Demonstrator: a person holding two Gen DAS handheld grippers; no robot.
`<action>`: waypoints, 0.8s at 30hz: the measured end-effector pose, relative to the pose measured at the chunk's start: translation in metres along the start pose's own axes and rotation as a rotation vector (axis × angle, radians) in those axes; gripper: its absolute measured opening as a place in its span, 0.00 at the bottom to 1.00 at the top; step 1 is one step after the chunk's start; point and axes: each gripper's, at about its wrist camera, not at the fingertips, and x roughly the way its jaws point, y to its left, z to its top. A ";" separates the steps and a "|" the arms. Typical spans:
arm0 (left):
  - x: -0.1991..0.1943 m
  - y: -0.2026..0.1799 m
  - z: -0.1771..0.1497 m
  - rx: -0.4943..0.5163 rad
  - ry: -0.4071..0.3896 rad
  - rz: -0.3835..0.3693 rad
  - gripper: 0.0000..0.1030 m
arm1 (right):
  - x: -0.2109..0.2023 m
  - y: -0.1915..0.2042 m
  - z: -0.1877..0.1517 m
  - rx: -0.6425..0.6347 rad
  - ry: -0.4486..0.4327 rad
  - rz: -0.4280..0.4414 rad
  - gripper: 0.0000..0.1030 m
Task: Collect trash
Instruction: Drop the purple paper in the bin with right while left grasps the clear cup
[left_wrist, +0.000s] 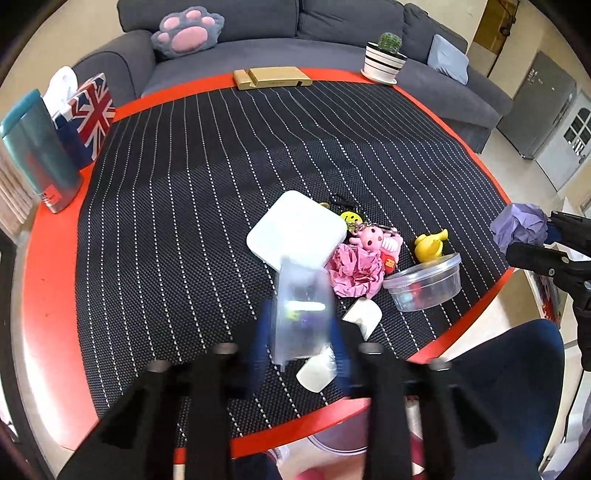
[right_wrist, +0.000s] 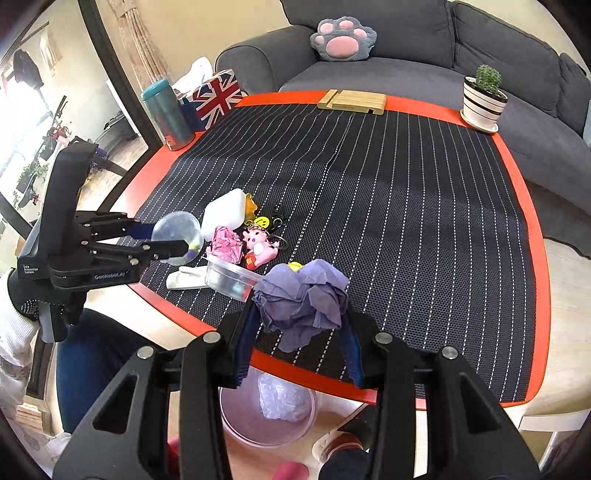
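My left gripper (left_wrist: 301, 325) is shut on a clear plastic cup (left_wrist: 301, 314), held above the table's near edge; it also shows in the right wrist view (right_wrist: 177, 238). My right gripper (right_wrist: 301, 325) is shut on a crumpled purple paper ball (right_wrist: 303, 299), held over the table's front edge; the ball also shows in the left wrist view (left_wrist: 521, 225). A crumpled pink paper (left_wrist: 356, 271) lies on the mat beside a white square box (left_wrist: 297, 229). A clear bin (right_wrist: 267, 413) with a plastic bag in it stands on the floor below.
On the striped mat (left_wrist: 221, 184) lie a pink doll keychain (left_wrist: 376, 242), a yellow toy (left_wrist: 430, 245), a clear round tub (left_wrist: 424, 282) and white pieces (left_wrist: 364, 315). A teal tumbler (left_wrist: 37, 151), flag tissue box (left_wrist: 90, 114), wooden stand (left_wrist: 271, 77) and cactus pot (left_wrist: 384, 59) line the far edge.
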 end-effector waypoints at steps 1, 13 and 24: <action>-0.001 0.001 0.000 -0.001 -0.005 -0.003 0.23 | 0.001 0.001 0.000 0.000 -0.001 0.001 0.39; -0.044 -0.010 -0.013 0.040 -0.108 0.009 0.23 | -0.016 0.014 -0.004 -0.013 -0.034 0.013 0.39; -0.089 -0.040 -0.054 0.088 -0.191 -0.032 0.23 | -0.043 0.047 -0.046 -0.060 -0.045 0.053 0.39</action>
